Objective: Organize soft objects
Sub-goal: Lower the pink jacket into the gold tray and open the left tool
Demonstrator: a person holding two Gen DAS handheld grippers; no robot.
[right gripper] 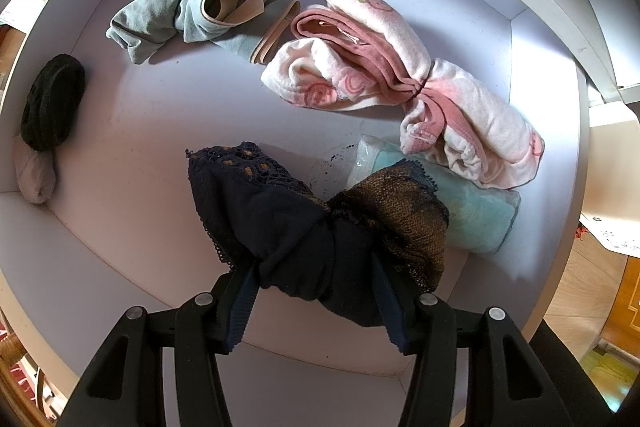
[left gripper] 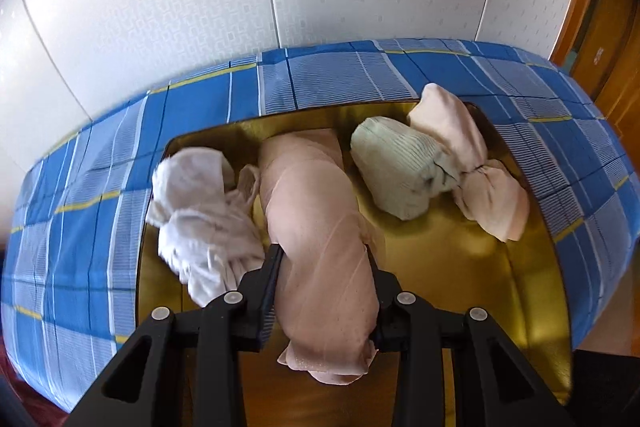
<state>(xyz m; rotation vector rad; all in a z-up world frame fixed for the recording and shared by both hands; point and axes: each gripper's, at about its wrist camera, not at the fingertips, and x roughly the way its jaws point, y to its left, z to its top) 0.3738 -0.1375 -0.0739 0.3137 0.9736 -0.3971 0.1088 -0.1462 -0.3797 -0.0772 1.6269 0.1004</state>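
Observation:
In the left wrist view my left gripper (left gripper: 325, 255) is shut on a rolled pink cloth (left gripper: 316, 227), which lies lengthwise over a gold tray (left gripper: 460, 267). A white bundle (left gripper: 200, 211) lies to its left; a pale green roll (left gripper: 400, 171) and a knotted peach bundle (left gripper: 476, 163) lie to its right. In the right wrist view my right gripper (right gripper: 314, 271) points down into a white drawer (right gripper: 132, 131) and is shut on a dark navy lace garment (right gripper: 304, 231).
The tray rests on a blue checked bed sheet (left gripper: 88, 227) against a white wall. In the drawer lie a grey-blue garment (right gripper: 180, 15), a pink and white bundle (right gripper: 400, 75), a pale teal packet (right gripper: 476, 215), a black roll (right gripper: 52, 103) and a beige roll (right gripper: 34, 171).

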